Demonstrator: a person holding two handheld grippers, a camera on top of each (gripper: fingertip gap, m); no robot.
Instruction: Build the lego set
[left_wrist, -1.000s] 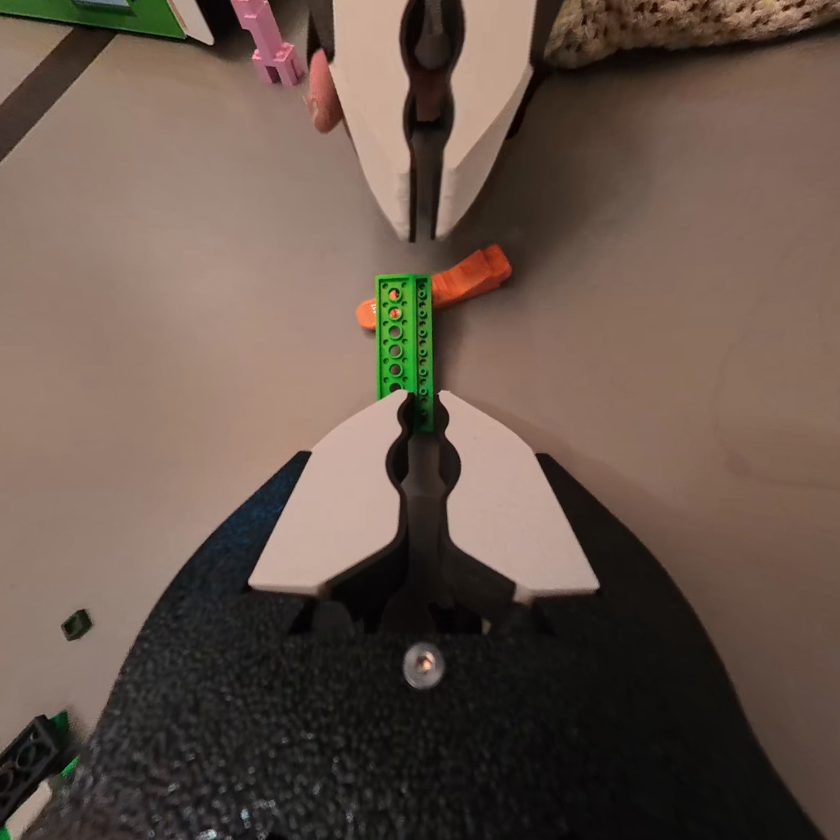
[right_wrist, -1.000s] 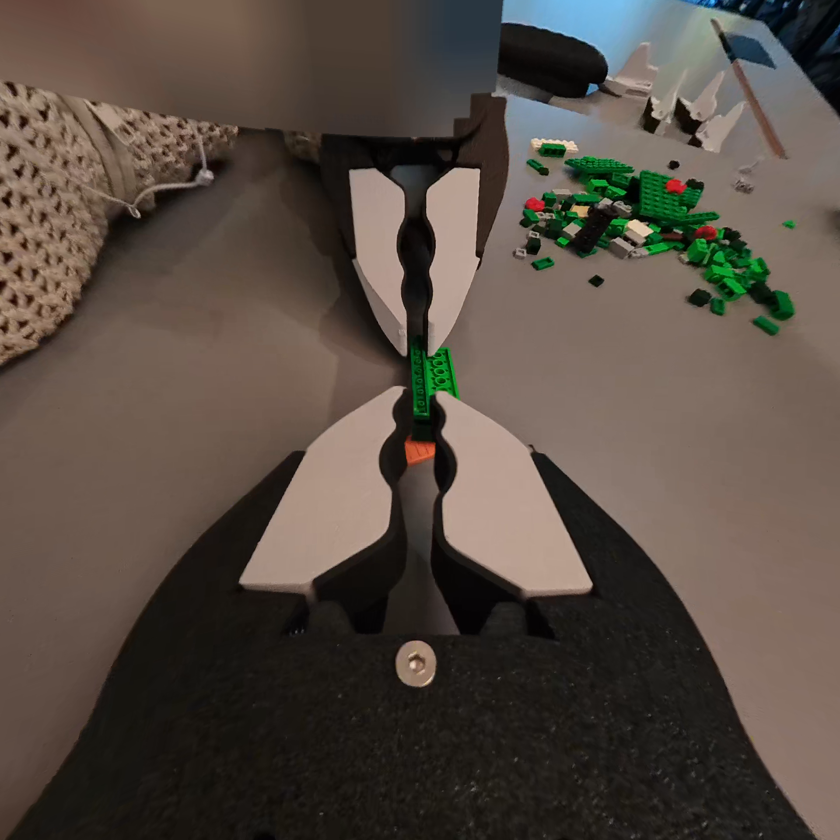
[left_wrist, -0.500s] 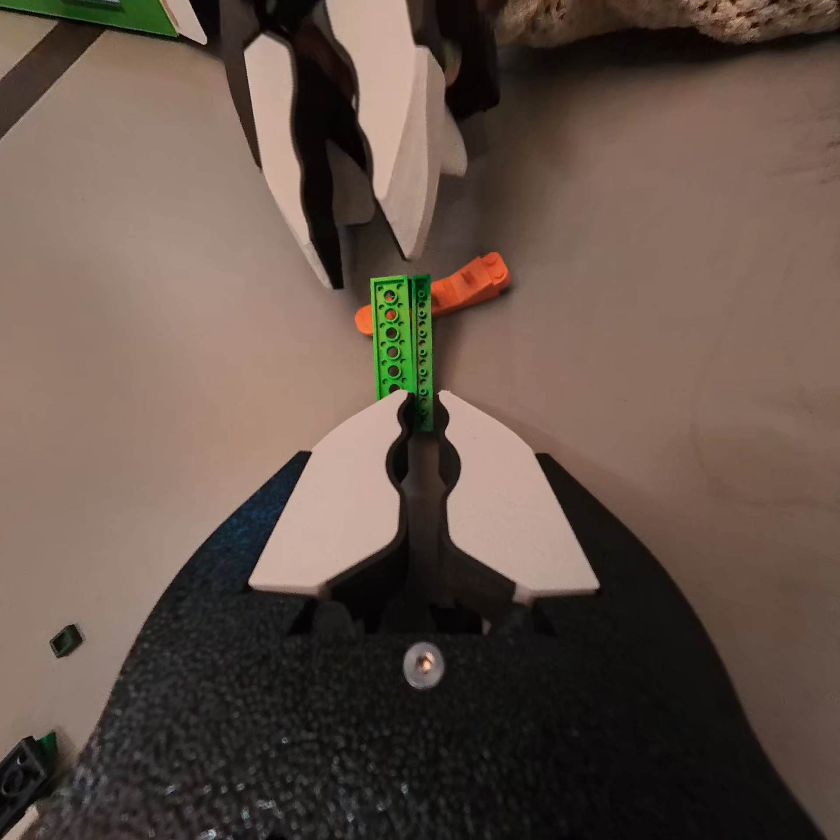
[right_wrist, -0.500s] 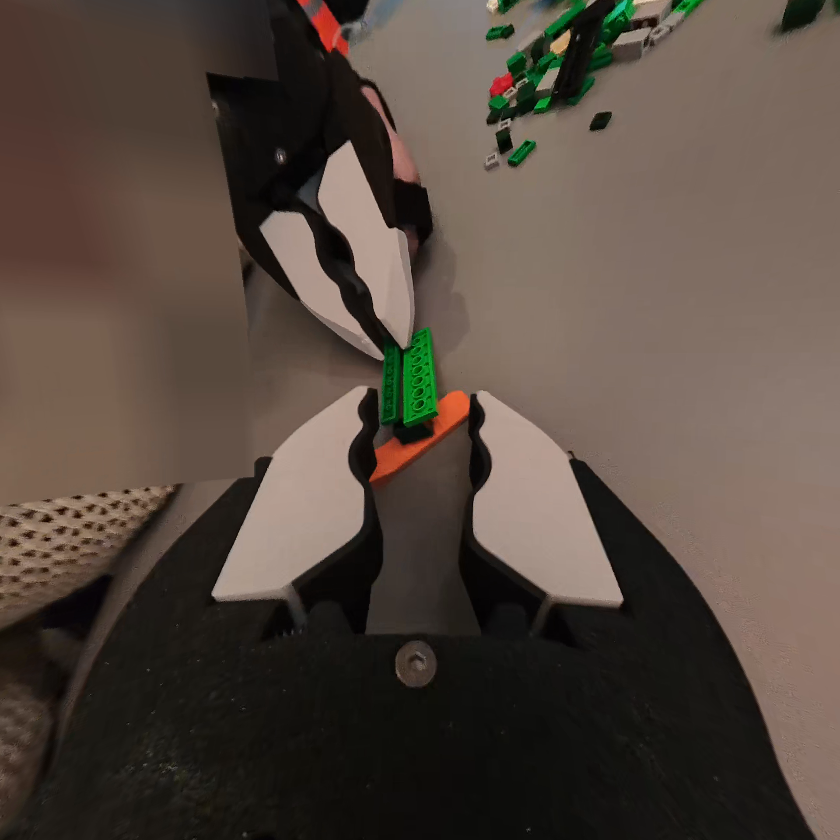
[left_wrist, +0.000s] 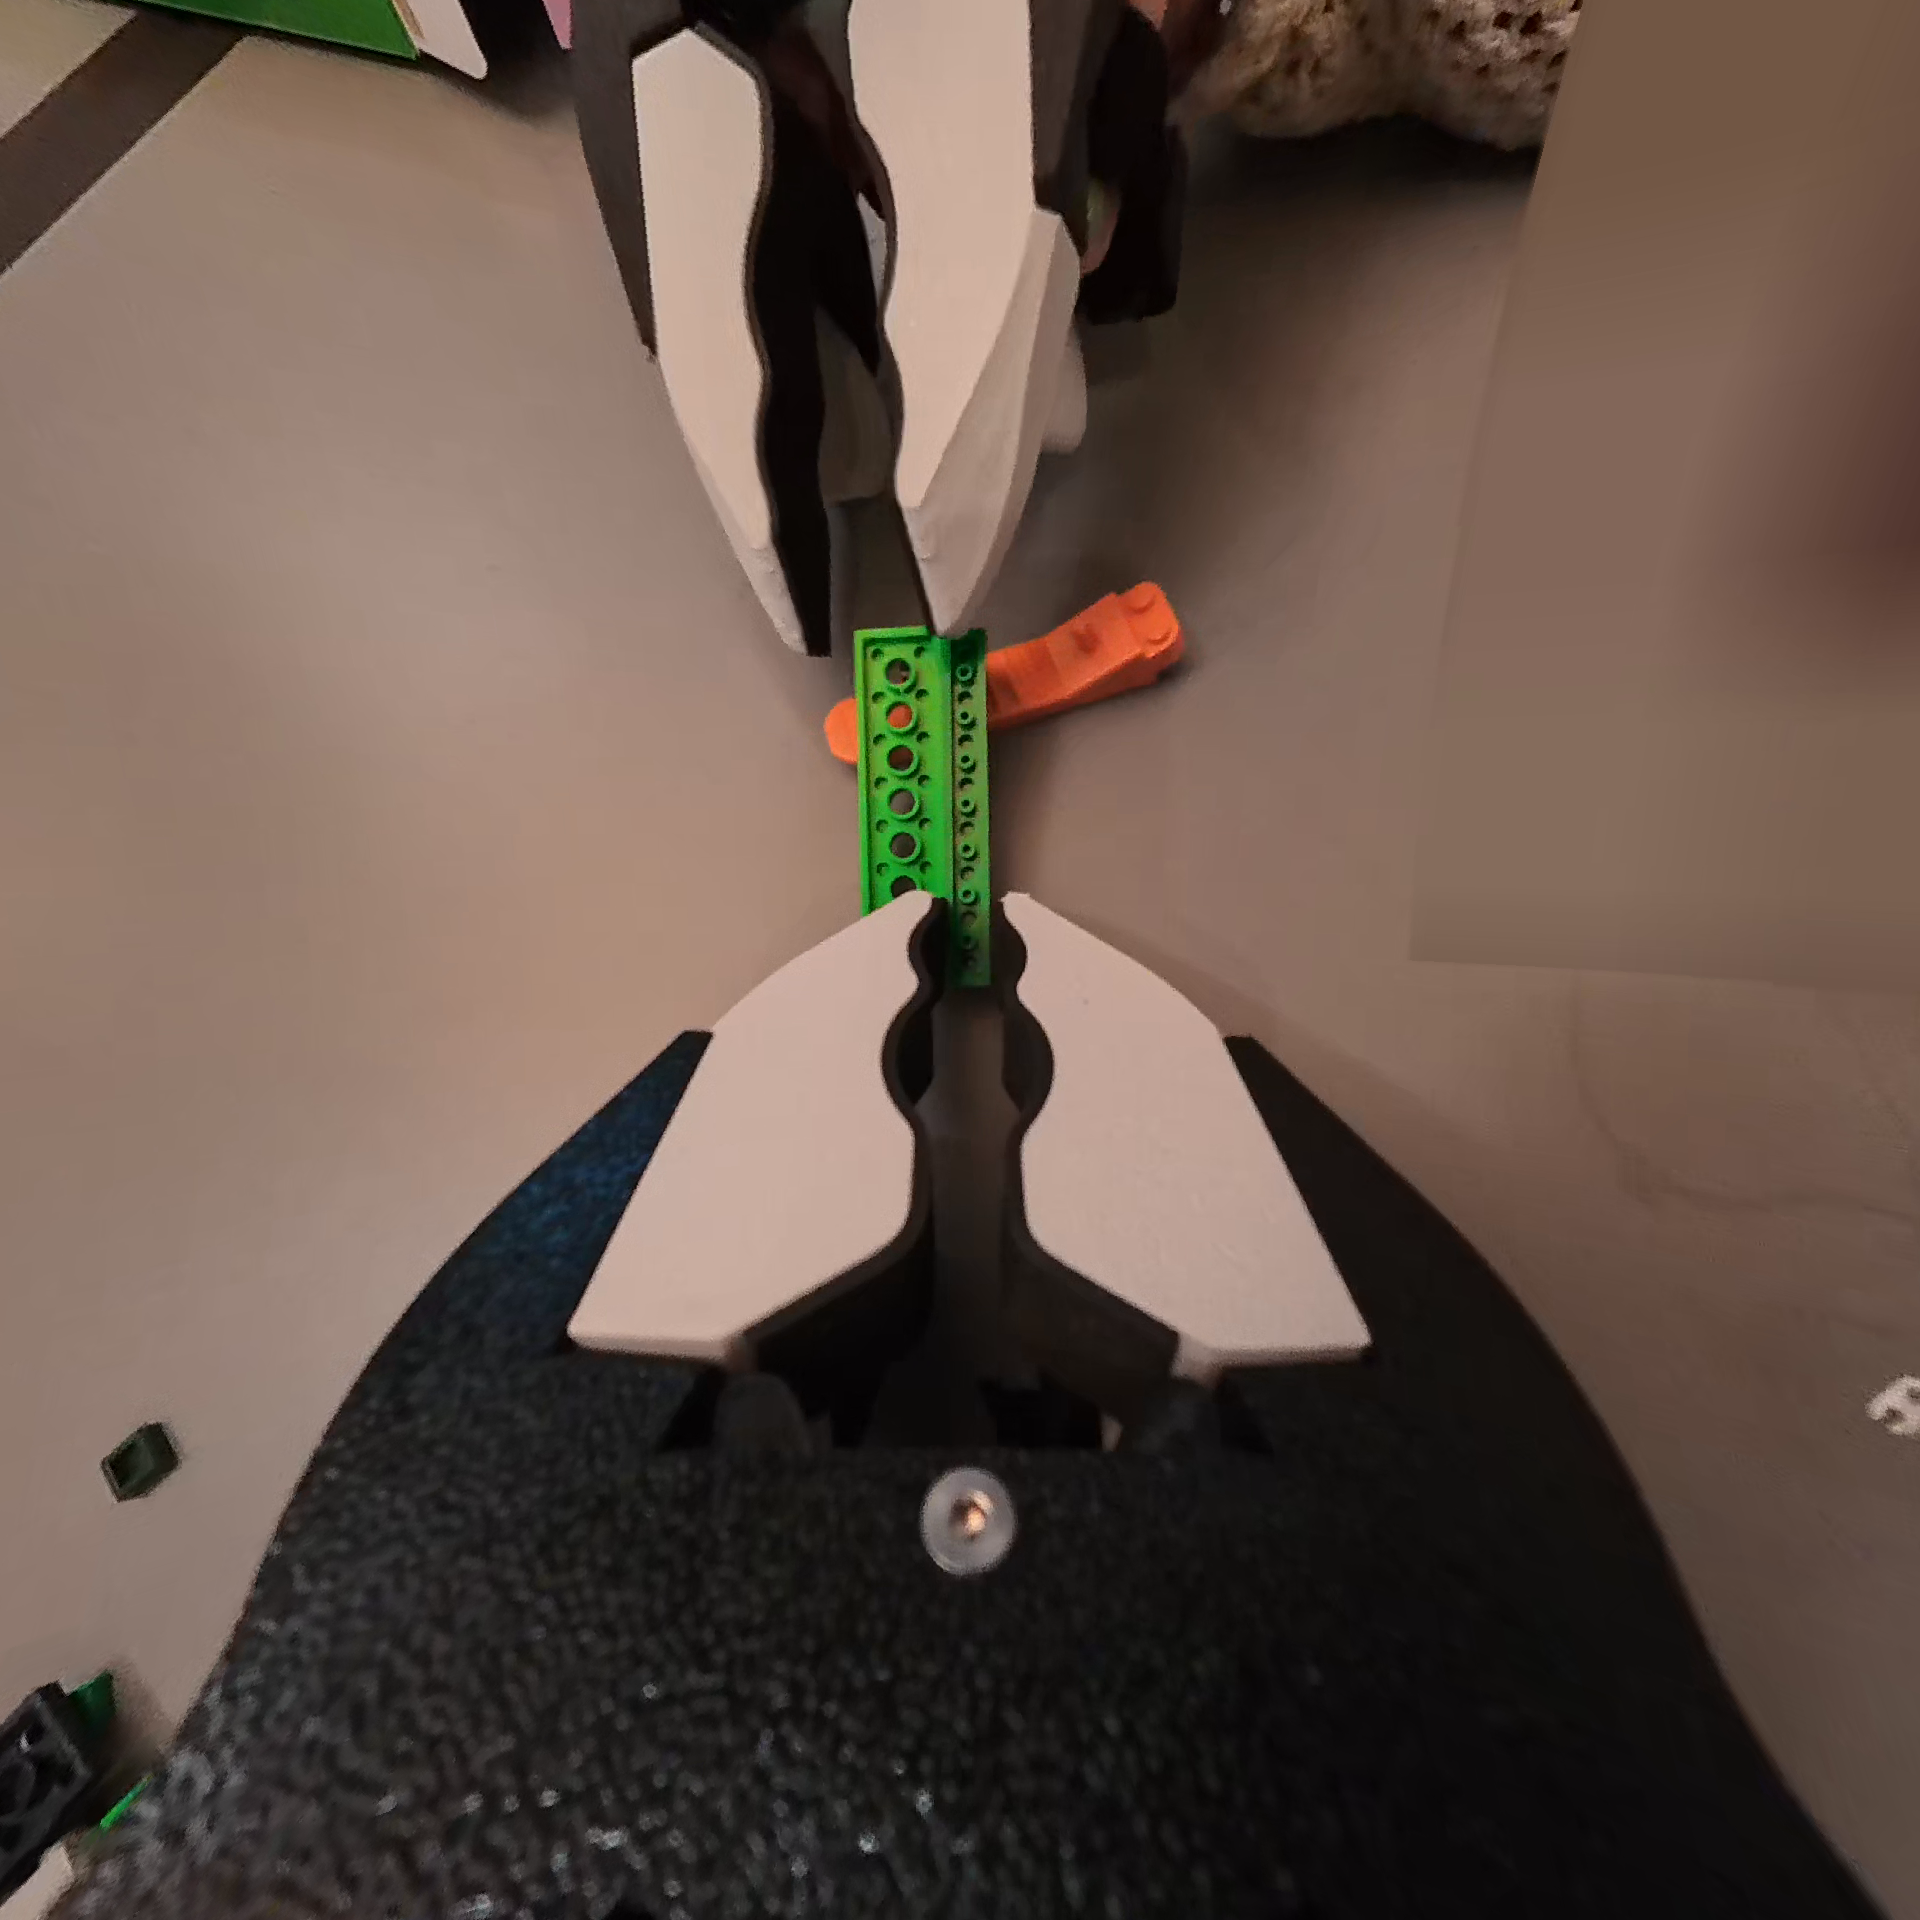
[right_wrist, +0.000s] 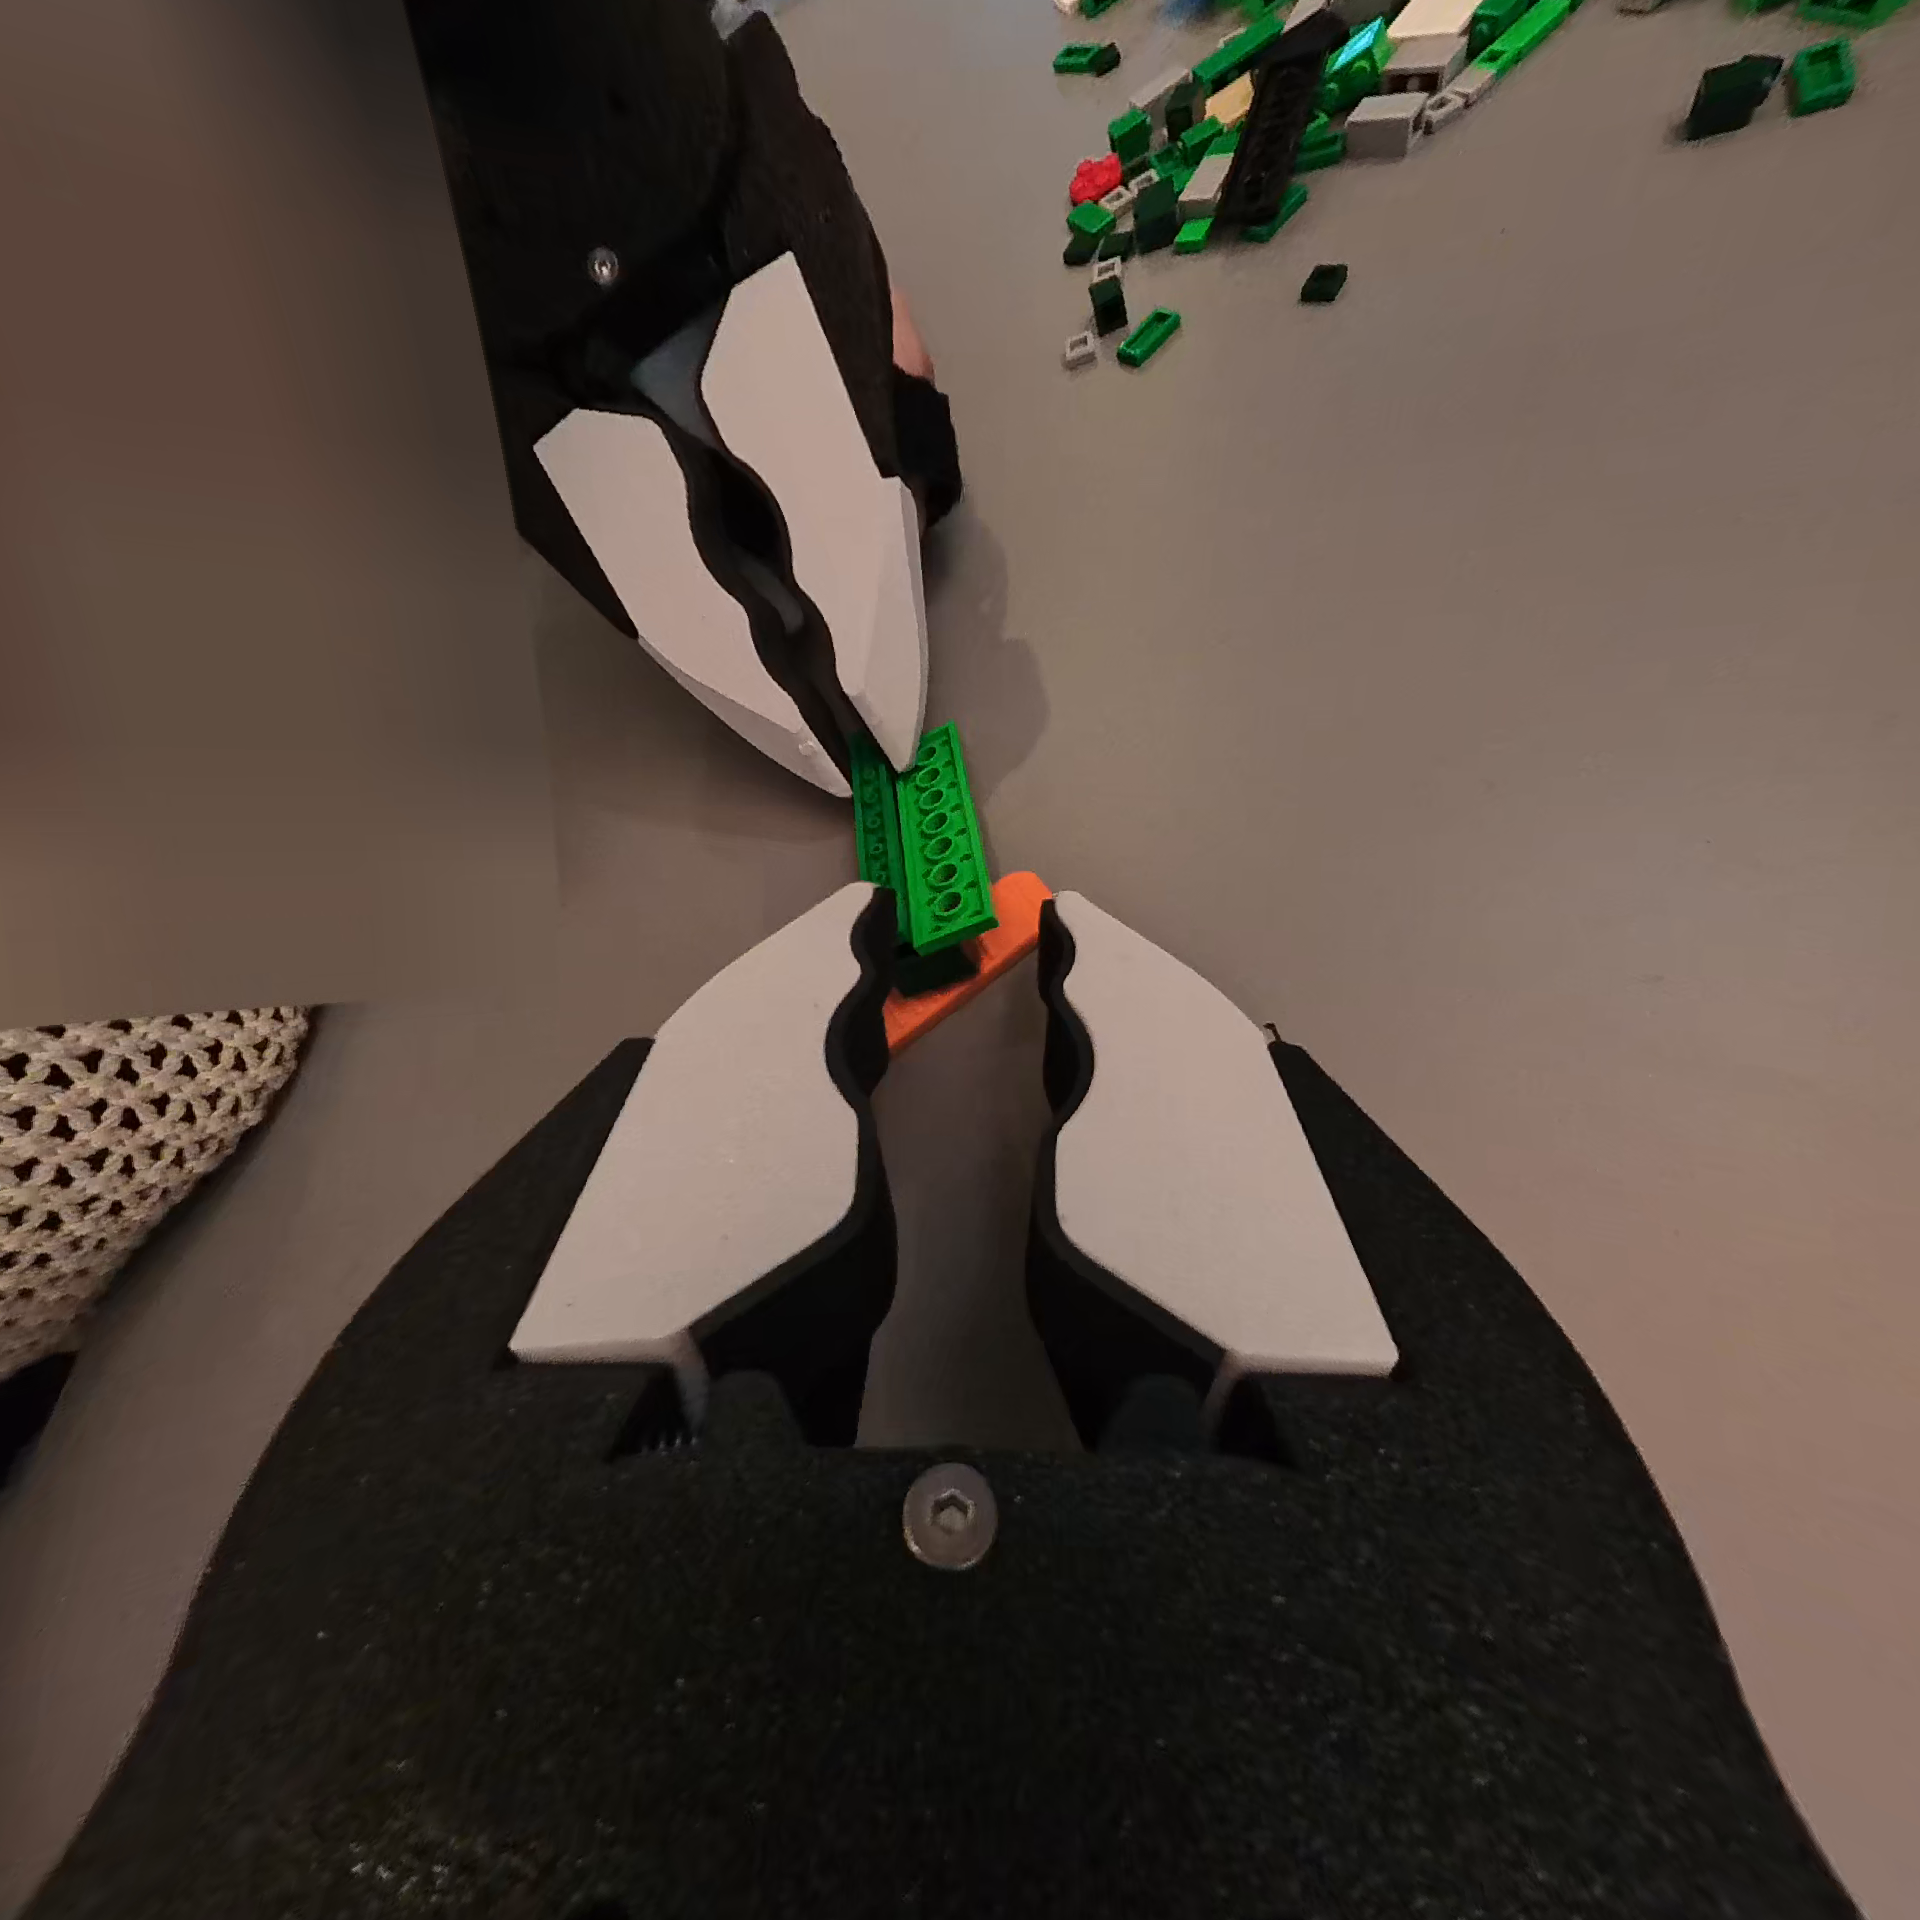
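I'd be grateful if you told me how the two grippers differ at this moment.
The left gripper is shut on the end of the green piece, while the right gripper is open and holds nothing. The left gripper's fingers sit almost together; the right gripper's fingers stand apart around the piece's other end, above the orange tool. Both have pale fingers on black bodies.

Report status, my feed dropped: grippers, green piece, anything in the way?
Left gripper shut on green plate assembly. Right gripper open at its far end. Orange brick separator on the table beneath it.
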